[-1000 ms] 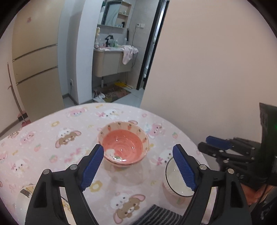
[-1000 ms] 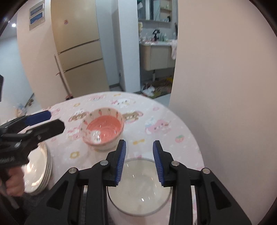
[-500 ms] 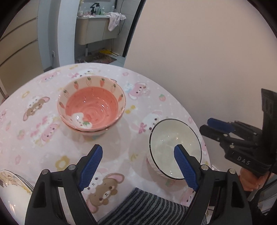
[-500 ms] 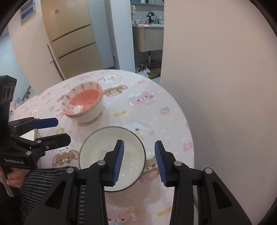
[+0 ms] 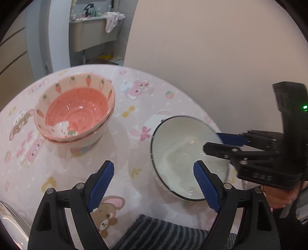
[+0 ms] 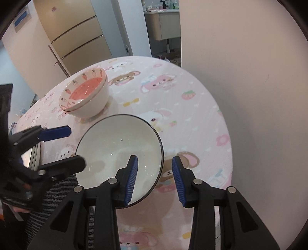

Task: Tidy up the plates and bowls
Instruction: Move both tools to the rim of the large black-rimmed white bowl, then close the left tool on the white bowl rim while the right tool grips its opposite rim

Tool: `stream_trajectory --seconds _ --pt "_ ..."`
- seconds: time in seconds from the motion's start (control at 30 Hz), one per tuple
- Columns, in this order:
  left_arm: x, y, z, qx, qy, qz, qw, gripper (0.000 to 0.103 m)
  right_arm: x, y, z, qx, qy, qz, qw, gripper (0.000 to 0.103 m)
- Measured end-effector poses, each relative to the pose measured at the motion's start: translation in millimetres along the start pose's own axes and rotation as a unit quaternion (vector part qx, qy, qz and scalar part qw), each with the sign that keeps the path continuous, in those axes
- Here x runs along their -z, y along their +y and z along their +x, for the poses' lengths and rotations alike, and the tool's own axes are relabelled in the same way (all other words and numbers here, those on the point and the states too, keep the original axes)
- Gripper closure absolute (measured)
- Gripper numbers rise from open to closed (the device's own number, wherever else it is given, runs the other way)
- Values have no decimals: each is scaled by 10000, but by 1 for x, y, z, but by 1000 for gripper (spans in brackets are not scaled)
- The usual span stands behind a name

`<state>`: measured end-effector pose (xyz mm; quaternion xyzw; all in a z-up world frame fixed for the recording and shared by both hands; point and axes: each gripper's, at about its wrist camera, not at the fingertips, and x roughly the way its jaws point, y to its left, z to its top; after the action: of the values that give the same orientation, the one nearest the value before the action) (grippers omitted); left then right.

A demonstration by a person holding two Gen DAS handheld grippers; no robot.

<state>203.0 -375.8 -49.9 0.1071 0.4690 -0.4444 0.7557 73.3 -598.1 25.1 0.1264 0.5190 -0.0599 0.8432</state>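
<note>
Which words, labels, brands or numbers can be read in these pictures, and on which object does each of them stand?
"DAS": pale letters on the black body of the right gripper, seen in the left wrist view; blurred, so there may be more letters.
Framed blue sign on the wall in the right wrist view: too small to read.
White bowl with a dark rim, stacked pink carrot-patterned bowls and pink cartoon tablecloth: pictures only, no text.

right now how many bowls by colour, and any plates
pink carrot bowls: 2, nested together
white bowl with dark rim: 1
plates: a stack at the table edge, count unclear
total bowls: 3
</note>
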Motion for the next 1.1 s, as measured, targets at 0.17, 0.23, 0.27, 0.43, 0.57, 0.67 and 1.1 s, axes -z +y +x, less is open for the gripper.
stream_trajectory --seconds 0.17,0.23,0.27,0.43,0.57,0.67,1.1 --pt "2 1 9 84 -15 -7 10000 17 3 -7 11 -474 100 243 9985 67" --pt "3 3 11 175 22 -83 9998 17 3 -9 15 -660 137 374 9970 67" --pt "3 4 13 176 36 -119 9998 17 3 -11 17 -744 198 443 9960 67" --pt "4 12 27 412 169 -359 9984 20 4 -16 28 -1015 318 694 9919 67" --pt "4 20 36 595 277 -652 9957 27 4 -24 40 -1203 470 967 9869 74" --pt "4 23 40 569 297 -764 9950 38 5 -27 45 -1355 577 1128 9826 79" --pt "7 12 44 621 300 -490 9964 81 0 -27 36 -1322 507 1344 9808 87"
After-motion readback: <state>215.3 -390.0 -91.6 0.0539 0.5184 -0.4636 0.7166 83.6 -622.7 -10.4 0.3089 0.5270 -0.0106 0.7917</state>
